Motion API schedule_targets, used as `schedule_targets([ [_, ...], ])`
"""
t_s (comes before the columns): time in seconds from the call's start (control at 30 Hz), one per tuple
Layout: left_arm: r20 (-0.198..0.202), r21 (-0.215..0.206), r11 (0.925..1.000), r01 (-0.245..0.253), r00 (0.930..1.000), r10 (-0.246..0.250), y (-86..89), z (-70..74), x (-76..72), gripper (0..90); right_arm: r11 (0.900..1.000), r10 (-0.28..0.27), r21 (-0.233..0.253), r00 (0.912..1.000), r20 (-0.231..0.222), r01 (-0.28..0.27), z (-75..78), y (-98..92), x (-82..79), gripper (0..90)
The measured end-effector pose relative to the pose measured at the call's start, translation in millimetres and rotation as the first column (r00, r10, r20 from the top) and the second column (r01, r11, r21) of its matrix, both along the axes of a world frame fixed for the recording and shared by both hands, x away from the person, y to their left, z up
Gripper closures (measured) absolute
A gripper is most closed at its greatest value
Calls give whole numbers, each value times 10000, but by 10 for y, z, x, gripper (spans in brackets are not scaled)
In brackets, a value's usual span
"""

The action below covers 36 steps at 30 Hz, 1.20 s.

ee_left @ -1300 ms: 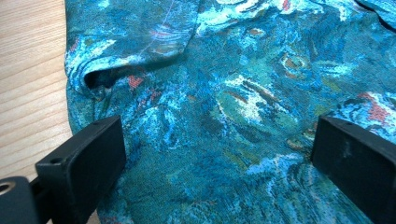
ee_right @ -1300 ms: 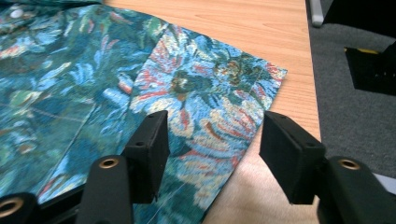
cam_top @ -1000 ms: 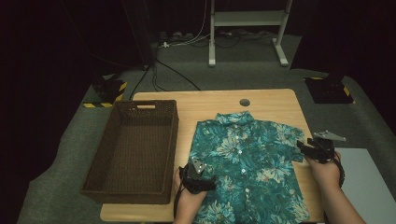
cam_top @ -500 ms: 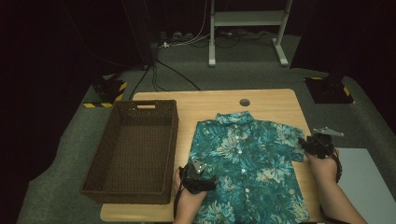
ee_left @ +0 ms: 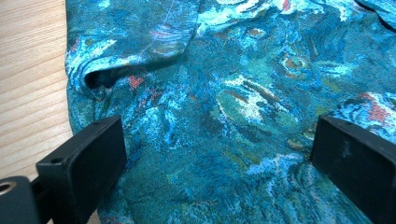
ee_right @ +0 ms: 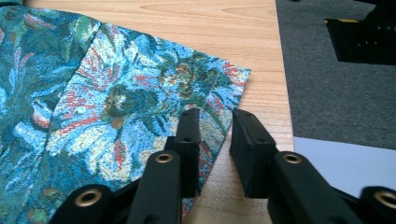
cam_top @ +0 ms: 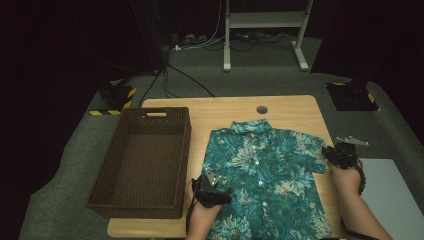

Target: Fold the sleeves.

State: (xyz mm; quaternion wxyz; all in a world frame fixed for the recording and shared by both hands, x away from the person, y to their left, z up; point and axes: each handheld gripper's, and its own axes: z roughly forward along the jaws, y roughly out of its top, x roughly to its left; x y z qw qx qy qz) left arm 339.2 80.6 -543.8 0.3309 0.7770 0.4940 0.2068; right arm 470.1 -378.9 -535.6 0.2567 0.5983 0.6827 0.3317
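Observation:
A teal floral short-sleeved shirt (cam_top: pixel 265 170) lies flat and buttoned on the wooden table (cam_top: pixel 295 107), collar at the far side. My left gripper (cam_top: pixel 212 184) rests on the shirt's left side near the table's front; in the left gripper view its jaws stand wide open over the fabric (ee_left: pixel 233 93), just below the folded sleeve. My right gripper (cam_top: pixel 336 154) is at the shirt's right sleeve. In the right gripper view (ee_right: pixel 217 128) the jaws straddle the sleeve's hem (ee_right: pixel 219 88) with a narrow gap between them, not pressed together.
A dark woven basket (cam_top: pixel 150 114) stands empty at the table's left, close to the shirt. A round cable hole (cam_top: pixel 261 109) is near the far edge. A pale board (cam_top: pixel 395 200) lies off the right edge on grey floor.
My right gripper has shifted slightly inward and down onto the sleeve's edge. The left gripper and the shirt have stayed put.

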Motion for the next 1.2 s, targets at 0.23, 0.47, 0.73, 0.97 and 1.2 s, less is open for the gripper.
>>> schedule_targets([
  [0.23, 21, -31, 10000, -28, 10000, 28, -1, -1, -1, 38, 9999, -44, 152, 10000, -54, 45, 0, 50, -12, 866],
  [0.47, 19, -29, 10000, -31, 10000, 31, 0, -1, -1, 39, 9998, -212, -30, 9997, 83, 213, -11, 106, -30, 897],
  [0.73, 16, -29, 10000, -33, 10000, 33, 0, -1, -1, 39, 9980, -456, -410, 9960, 773, 488, 95, 195, -97, 898],
  [0.97, 18, -27, 10000, -37, 10000, 37, 0, -1, -2, 40, 9985, -390, -327, 9901, 1350, 437, 238, 270, -199, 898],
  [1.2, 24, -18, 10000, -43, 10000, 43, 2, 1, -3, 43, 9989, -219, -383, 9867, 1613, 284, 297, 372, -292, 898],
])
